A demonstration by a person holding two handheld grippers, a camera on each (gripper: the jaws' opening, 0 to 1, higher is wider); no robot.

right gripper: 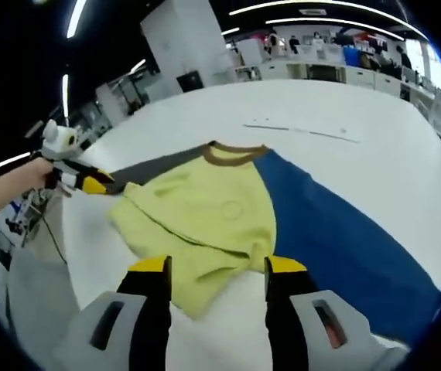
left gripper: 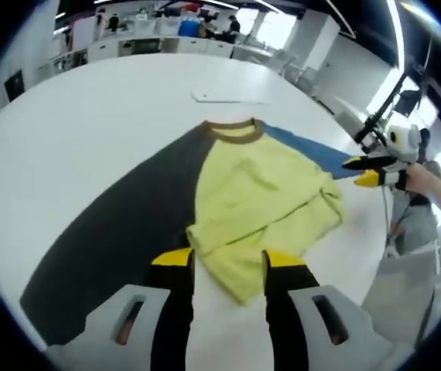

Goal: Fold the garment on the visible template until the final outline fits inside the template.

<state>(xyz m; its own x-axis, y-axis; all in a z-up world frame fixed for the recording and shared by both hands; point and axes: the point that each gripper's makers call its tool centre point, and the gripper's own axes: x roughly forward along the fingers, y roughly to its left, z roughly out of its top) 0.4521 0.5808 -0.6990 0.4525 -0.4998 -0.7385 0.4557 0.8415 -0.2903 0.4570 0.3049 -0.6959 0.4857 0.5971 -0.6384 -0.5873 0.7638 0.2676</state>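
Observation:
A yellow T-shirt (left gripper: pixel 259 205) (right gripper: pixel 205 216) with a brown collar lies partly folded and rumpled on a flat template, half dark grey (left gripper: pixel 120 232) (right gripper: pixel 155 165) and half blue (left gripper: pixel 313 151) (right gripper: pixel 336 224). My left gripper (left gripper: pixel 228 264) is open, its yellow-tipped jaws standing either side of the shirt's near corner. My right gripper (right gripper: pixel 217 269) is open too, over the shirt's near edge. From the side, the right gripper (left gripper: pixel 366 171) shows by the blue half, and the left gripper (right gripper: pixel 97 184) shows by the shirt's left corner.
The template lies on a big white round table (left gripper: pixel 89 116) (right gripper: pixel 375 116). A thin white strip (left gripper: pixel 228 98) (right gripper: pixel 298 129) lies beyond the collar. A person's hand (left gripper: pixel 429 182) (right gripper: pixel 11 185) holds each far gripper. Office desks stand behind.

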